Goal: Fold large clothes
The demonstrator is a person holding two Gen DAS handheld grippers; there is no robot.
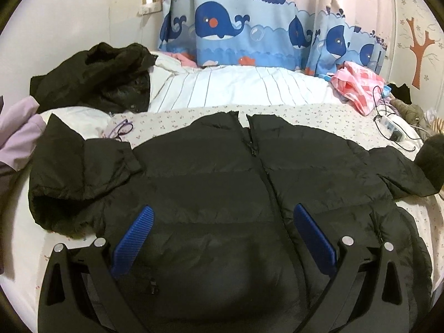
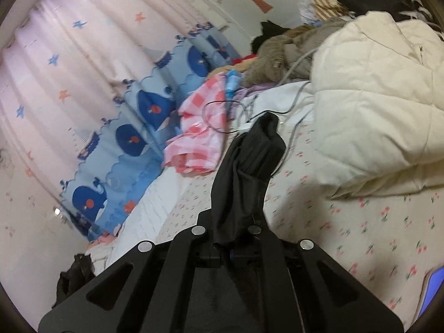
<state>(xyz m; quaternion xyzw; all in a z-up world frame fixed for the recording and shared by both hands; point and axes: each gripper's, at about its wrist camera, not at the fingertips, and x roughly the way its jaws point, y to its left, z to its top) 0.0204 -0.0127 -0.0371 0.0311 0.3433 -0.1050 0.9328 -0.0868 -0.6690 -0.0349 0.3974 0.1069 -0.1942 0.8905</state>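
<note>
A black puffer jacket [image 1: 222,183] lies front up on the bed, zipper [image 1: 258,161] down its middle, its left sleeve [image 1: 77,177] folded inward. My left gripper [image 1: 222,222] is open just above the jacket's lower body, its blue pads [image 1: 136,236] wide apart and empty. My right gripper [image 2: 236,238] is shut on a bunched piece of the jacket's black fabric [image 2: 249,166] and holds it lifted above the floral sheet; its pads are hidden by the cloth.
A second black garment [image 1: 97,77] and a lilac one [image 1: 16,136] lie at the bed's left. A pink checked cloth [image 1: 358,83], a power strip with cables [image 1: 391,127] and a cream puffer coat [image 2: 374,105] lie on the right. A whale curtain [image 1: 249,27] hangs behind.
</note>
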